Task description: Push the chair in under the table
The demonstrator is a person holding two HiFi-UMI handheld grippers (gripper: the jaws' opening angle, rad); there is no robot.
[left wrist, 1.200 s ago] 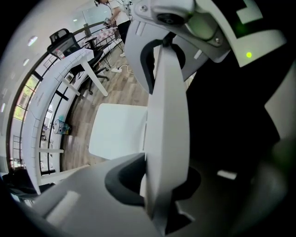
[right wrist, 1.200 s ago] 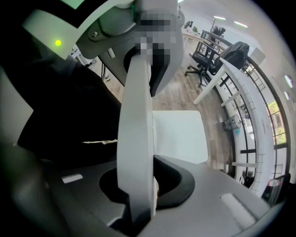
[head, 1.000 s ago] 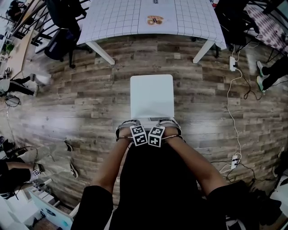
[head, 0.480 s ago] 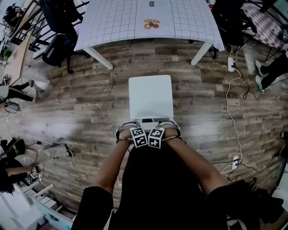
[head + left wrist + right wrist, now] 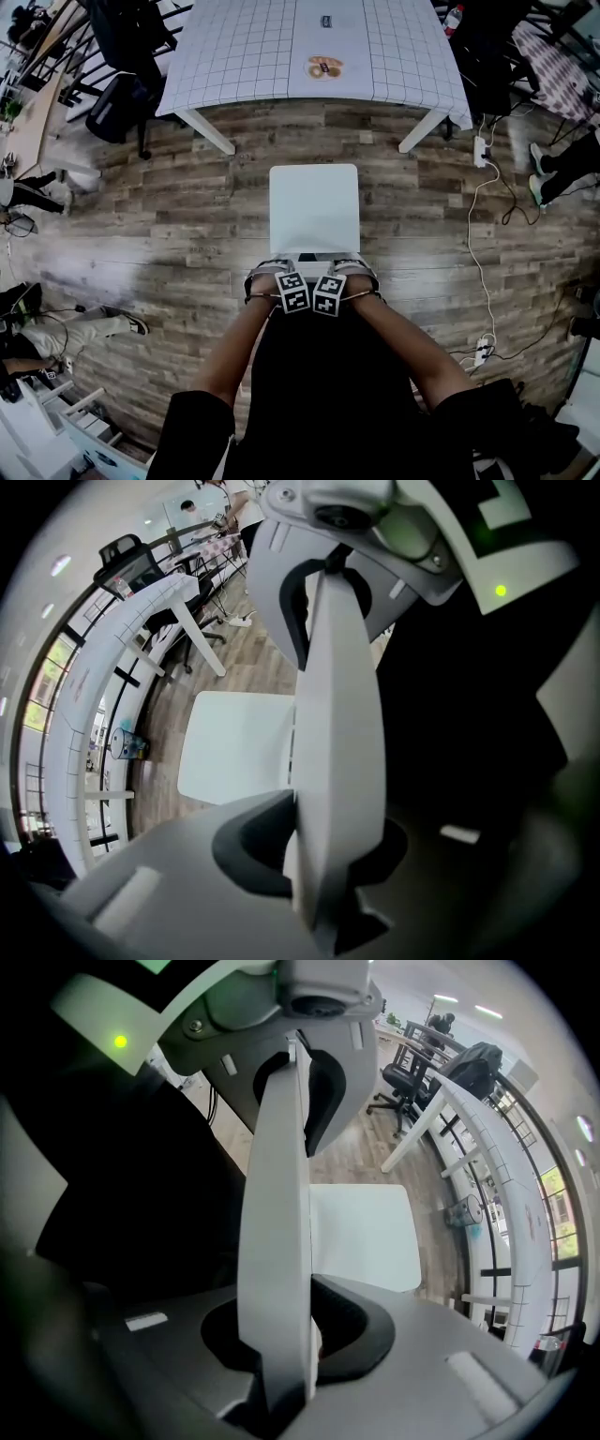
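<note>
Chair nudged nearer the worktop, both tools clamped on its back.

The white chair [image 5: 314, 208] stands mid-frame on the wooden floor [image 5: 187, 206]. The gap to the grid-patterned worktop [image 5: 234, 47] at the top of the frame is slightly narrower than a second ago, yet a band of floor still parts them and no part of the seat is under it. Just below the seat, the left tool [image 5: 272, 274] and right tool [image 5: 349, 272] grip the backrest [image 5: 337, 724] side by side. The push looks under way, with most of the travel left.
</note>
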